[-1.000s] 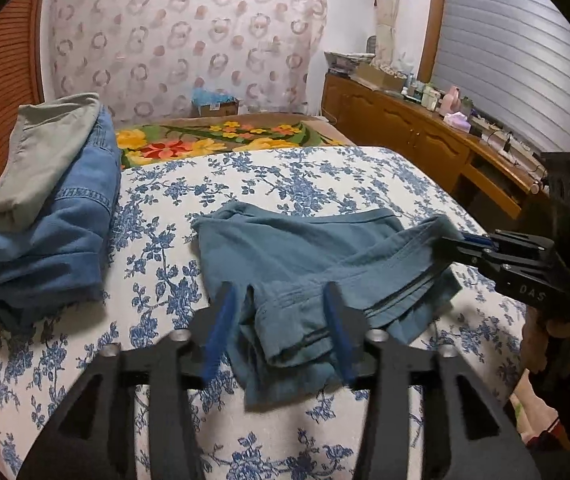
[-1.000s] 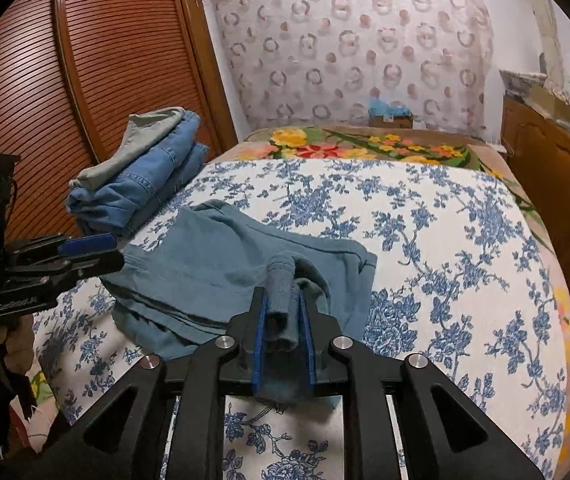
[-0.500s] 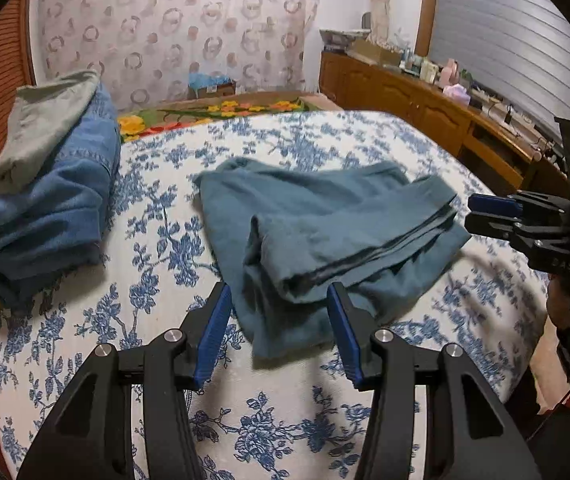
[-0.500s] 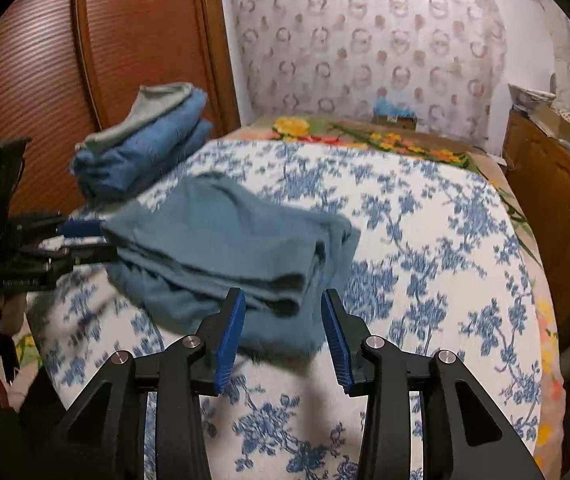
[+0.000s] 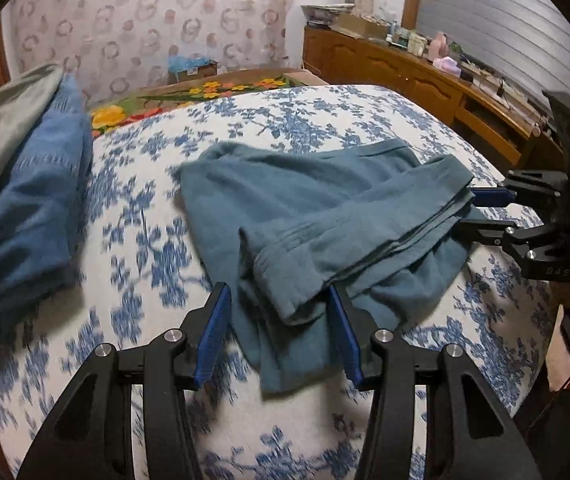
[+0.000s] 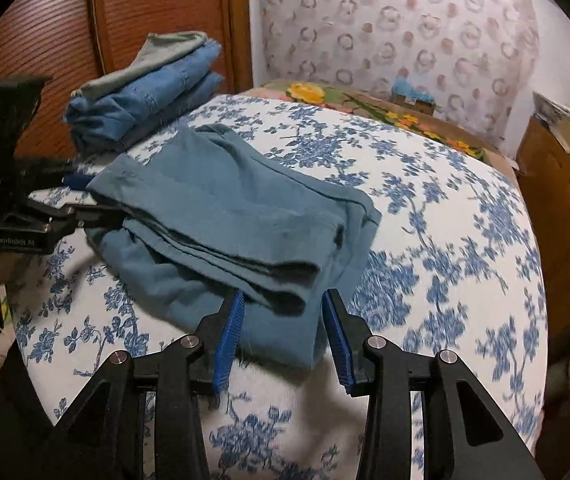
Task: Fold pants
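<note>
We see a bed (image 5: 325, 120) covered by a white sheet printed with blue flowers. It fills most of both views. A flowered blanket (image 5: 133, 108) in yellow, red and green shows at the bed's far end, below a patterned curtain (image 5: 157, 12).

At the bed's far left corner sits a pile of folded clothes (image 6: 145, 92): blue jeans with a grey-green garment on top.

Near the bed's front edge, around its middle, lie the teal pants (image 5: 317, 216), folded over into several layers, with stacked edges facing us.

Our left gripper (image 5: 281, 336) hovers at the near left end of the pants. Its blue-padded jaws stand moderately apart with a fold of the cloth between them, and the pads are not pressing on it. Our right gripper (image 6: 281, 336) is at the near right end, jaws likewise moderately apart around the thick folded edge without clamping it.

A wooden wardrobe (image 6: 125, 20) stands to the left of the bed, and a cluttered wooden dresser (image 5: 425, 80) runs along the right.
</note>
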The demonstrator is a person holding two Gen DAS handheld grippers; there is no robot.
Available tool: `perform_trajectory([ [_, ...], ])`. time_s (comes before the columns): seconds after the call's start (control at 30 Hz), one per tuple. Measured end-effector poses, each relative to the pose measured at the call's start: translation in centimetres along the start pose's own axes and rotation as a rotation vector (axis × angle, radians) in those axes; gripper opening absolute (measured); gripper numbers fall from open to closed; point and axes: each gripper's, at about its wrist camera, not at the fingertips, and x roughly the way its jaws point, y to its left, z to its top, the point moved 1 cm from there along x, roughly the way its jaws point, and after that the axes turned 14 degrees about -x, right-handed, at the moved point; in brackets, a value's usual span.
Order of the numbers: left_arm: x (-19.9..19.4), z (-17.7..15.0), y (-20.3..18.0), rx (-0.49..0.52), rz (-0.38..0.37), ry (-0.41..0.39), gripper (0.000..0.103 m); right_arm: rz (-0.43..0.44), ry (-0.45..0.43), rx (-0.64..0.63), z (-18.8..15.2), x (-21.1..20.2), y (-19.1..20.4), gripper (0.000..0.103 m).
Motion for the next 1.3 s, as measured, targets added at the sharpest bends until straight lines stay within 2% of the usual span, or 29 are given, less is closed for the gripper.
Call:
perform_trajectory([
  [0.17,0.7,1.8,0.6,-0.009,0.004,-0.012,0.051,-0.001,0.013,-0.018,1.5,1.3,-1.2,0.042],
  [0.43,1.8,5.0,1.7,-0.036,0.013,-0.033,0.051,0.01,-0.02,0.001,3.8,2.9,-3.9,0.042],
  [0.6,2.5,6.2,2.6,-0.064,0.006,-0.033,0.051,0.061,-0.028,0.027,4.0,4.9,-5.0,0.042],
  [0.77,1.1,6.6,2.9,-0.094,-0.011,-0.07,0.051,0.099,-0.046,0.073,4.0,5.9,-6.0,0.042],
  [0.8,0.7,6.7,2.9,-0.098,-0.017,-0.079,0.051,0.104,-0.055,0.081,4.0,6.0,-6.2,0.038],
  [0.83,0.3,6.8,2.9,-0.101,-0.023,-0.087,0.051,0.106,-0.063,0.087,4.0,6.1,-6.4,0.029],
  [0.87,0.1,6.9,2.9,-0.104,-0.026,-0.094,0.051,0.106,-0.069,0.093,4.0,6.3,-6.6,0.027],
  [0.93,-0.5,7.1,2.8,-0.105,-0.029,-0.109,0.051,0.109,-0.082,0.117,4.0,6.4,-6.9,0.016],
  [1.03,-0.7,6.8,2.4,-0.096,-0.049,-0.103,0.051,0.095,-0.101,0.144,3.9,6.4,-7.2,0.013],
  [1.1,0.0,6.2,1.9,-0.074,-0.068,-0.069,0.051,0.086,-0.101,0.148,3.8,6.4,-7.2,0.013],
  [1.3,2.5,5.2,1.1,-0.047,-0.063,-0.009,0.051,0.071,-0.091,0.137,3.9,6.1,-6.7,0.013],
])
